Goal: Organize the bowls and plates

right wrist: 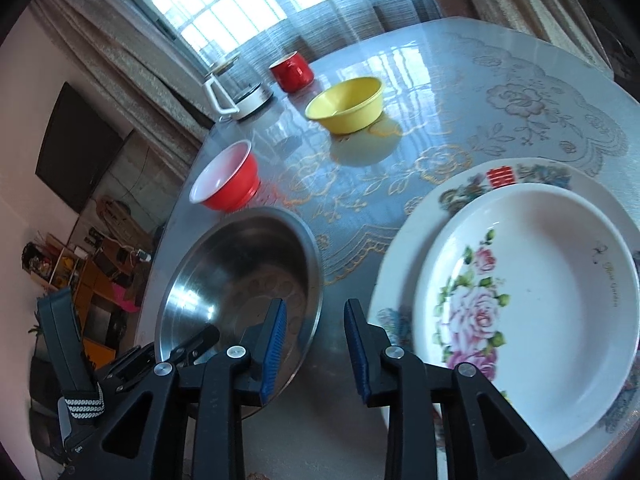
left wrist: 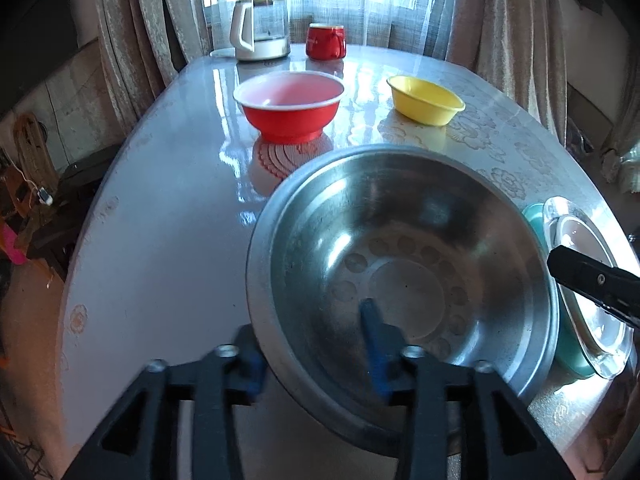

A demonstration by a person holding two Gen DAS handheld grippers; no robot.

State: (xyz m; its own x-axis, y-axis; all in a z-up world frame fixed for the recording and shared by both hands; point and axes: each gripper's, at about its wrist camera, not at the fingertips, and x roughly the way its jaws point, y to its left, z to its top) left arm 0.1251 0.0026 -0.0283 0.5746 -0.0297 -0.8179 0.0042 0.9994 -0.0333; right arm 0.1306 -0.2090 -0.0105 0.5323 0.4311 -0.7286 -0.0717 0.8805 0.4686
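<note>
A large steel bowl (left wrist: 400, 248) (right wrist: 240, 272) sits near the front edge of the table. My left gripper (left wrist: 312, 346) is open and straddles the bowl's near rim, one blue pad outside and one inside, neither pressing on it. My right gripper (right wrist: 316, 344) is open above bare table, between the steel bowl and a stack of plates; nothing is between its pads. In that stack a deep plate with pink flowers (right wrist: 540, 280) lies on a wider patterned plate (right wrist: 408, 232). A red bowl (left wrist: 290, 104) (right wrist: 226, 176) and a yellow bowl (left wrist: 424, 100) (right wrist: 346, 104) stand farther back.
A glass kettle (left wrist: 260, 28) and a red mug (left wrist: 325, 42) stand at the far end of the glossy table (left wrist: 160, 240), by the curtained window. The plate stack (left wrist: 592, 340) lies close to the table's right edge. Shelves and clutter are on the floor to the left.
</note>
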